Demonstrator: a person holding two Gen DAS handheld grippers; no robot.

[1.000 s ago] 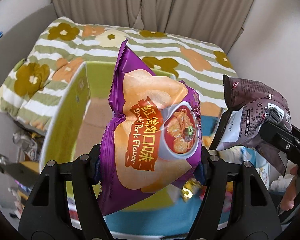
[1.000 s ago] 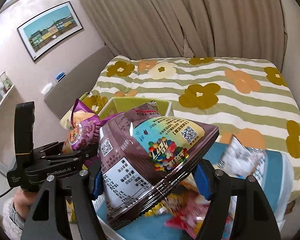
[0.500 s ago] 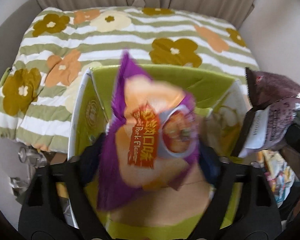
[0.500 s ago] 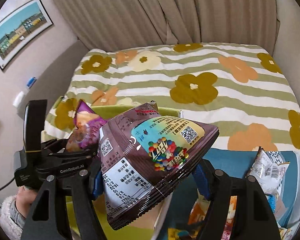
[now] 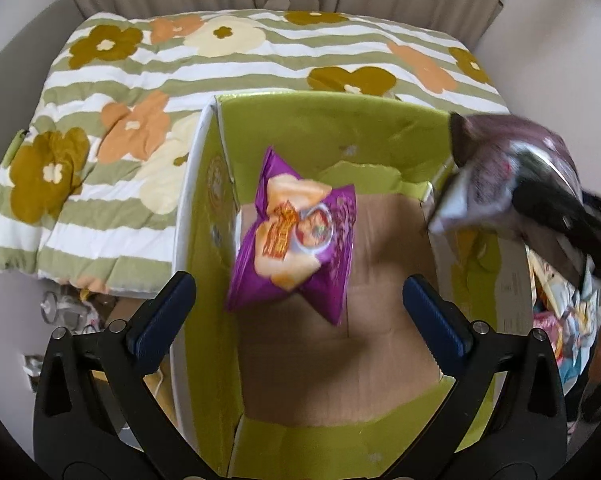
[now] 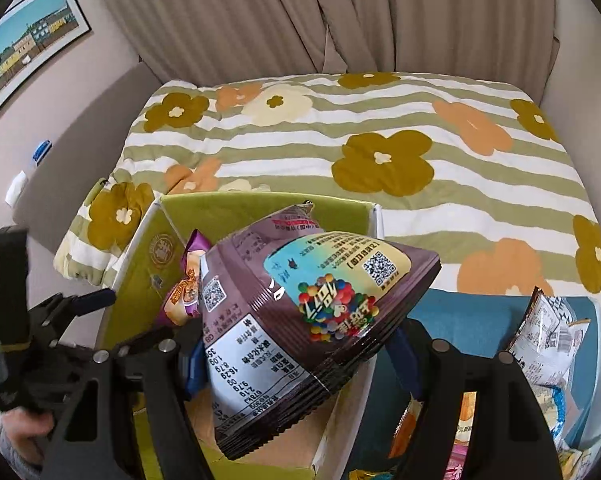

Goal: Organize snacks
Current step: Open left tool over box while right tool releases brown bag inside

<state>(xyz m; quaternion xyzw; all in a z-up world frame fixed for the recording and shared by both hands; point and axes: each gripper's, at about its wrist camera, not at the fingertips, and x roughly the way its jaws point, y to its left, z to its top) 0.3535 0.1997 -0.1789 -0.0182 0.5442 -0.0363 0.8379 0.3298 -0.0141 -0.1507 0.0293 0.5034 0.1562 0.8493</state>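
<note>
Left tongs: fingers spread wide, nothing between them, held over the open green cardboard box. The purple chip bag sits apart from both blue pads, inside the box outline, over its brown floor near the left wall; the print is blurred, so I cannot tell whether it rests on the floor or is in the air.

Right tongs: pressed onto the brown candy bag, which I hold tilted, nutrition label down toward me, QR code at the upper right. The bag hangs over the right half of the box. From the left wrist view the same bag shows blurred at the box's right rim.

The chip bag peeks out from behind the candy bag, on the box's left side. My left-hand tool stands at the far left of the right wrist view.

The box stands against the flowered, striped bed cover. Right of the box: a blue surface with a silver-white packet and more mixed snack packets beside it. Curtain behind the bed; framed picture on the left wall.
</note>
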